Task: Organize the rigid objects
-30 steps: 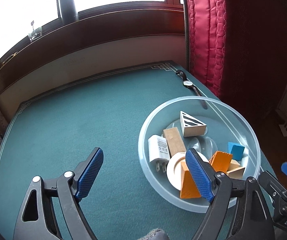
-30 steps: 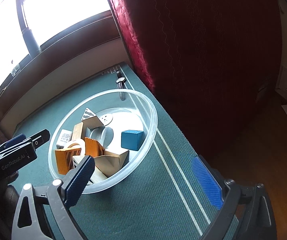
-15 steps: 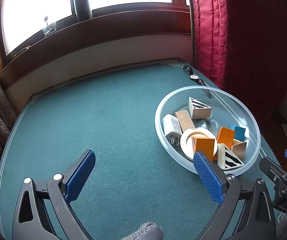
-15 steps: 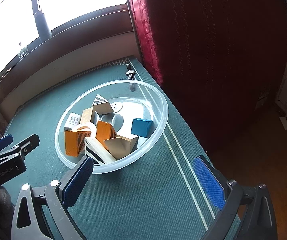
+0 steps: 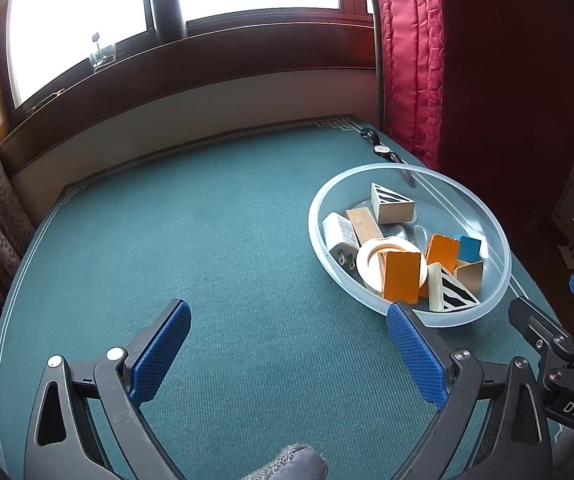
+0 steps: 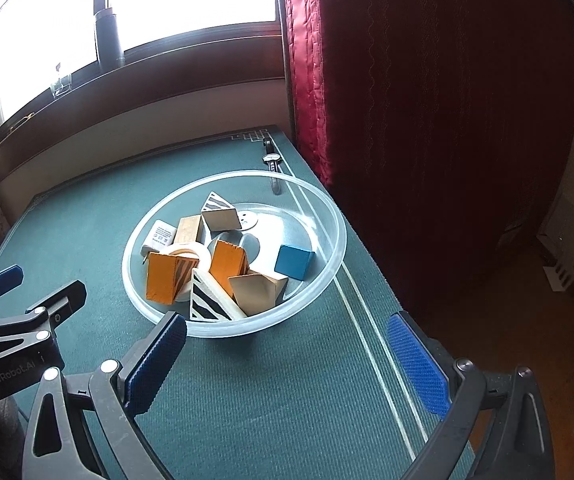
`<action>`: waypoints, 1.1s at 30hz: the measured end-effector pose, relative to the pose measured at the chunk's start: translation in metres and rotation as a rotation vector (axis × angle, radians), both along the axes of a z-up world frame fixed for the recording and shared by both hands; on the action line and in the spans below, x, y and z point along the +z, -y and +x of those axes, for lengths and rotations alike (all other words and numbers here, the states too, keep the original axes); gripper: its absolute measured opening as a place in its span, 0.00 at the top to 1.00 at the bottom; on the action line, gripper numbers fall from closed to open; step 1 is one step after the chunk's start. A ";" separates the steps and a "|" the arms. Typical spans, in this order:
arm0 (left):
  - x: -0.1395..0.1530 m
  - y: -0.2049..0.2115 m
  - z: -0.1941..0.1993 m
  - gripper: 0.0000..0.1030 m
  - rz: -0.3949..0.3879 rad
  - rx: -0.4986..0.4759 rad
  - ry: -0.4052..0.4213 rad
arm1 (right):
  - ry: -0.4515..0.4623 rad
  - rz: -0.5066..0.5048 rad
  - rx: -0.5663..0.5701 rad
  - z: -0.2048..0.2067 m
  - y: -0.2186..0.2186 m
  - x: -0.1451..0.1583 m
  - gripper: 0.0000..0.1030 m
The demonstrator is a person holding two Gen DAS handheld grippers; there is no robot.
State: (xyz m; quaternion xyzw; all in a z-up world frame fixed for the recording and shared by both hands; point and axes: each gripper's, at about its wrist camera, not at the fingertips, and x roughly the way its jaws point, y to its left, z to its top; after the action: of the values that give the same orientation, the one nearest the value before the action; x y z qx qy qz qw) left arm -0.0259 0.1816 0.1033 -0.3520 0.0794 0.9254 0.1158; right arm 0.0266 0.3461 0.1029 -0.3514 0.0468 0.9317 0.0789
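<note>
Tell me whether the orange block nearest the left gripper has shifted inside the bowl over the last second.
Yes. The orange block, a second ago beside the white charger near the bowl rim's left side, now lies farther right against the striped wedge.

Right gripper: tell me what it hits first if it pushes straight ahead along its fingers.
Probably the green table cover. The right gripper is open, empty, angled downward, short of the clear bowl of blocks. A shallower path would meet the bowl's near wall; depth is uncertain.
</note>
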 end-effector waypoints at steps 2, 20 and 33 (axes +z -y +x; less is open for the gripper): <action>0.000 0.001 0.001 0.04 -0.002 0.003 -0.001 | 0.003 0.005 0.007 0.000 0.003 0.000 0.01; -0.001 -0.003 0.008 0.04 -0.013 -0.020 0.003 | 0.011 0.012 0.015 0.001 0.008 -0.003 0.01; -0.005 -0.005 0.004 0.03 -0.017 -0.023 0.012 | 0.031 0.008 0.016 -0.002 0.006 -0.010 0.01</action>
State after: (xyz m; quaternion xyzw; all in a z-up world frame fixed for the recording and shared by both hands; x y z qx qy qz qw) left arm -0.0216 0.1871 0.0982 -0.3575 0.0904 0.9212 0.1239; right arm 0.0242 0.3403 0.0933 -0.3660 0.0389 0.9269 0.0734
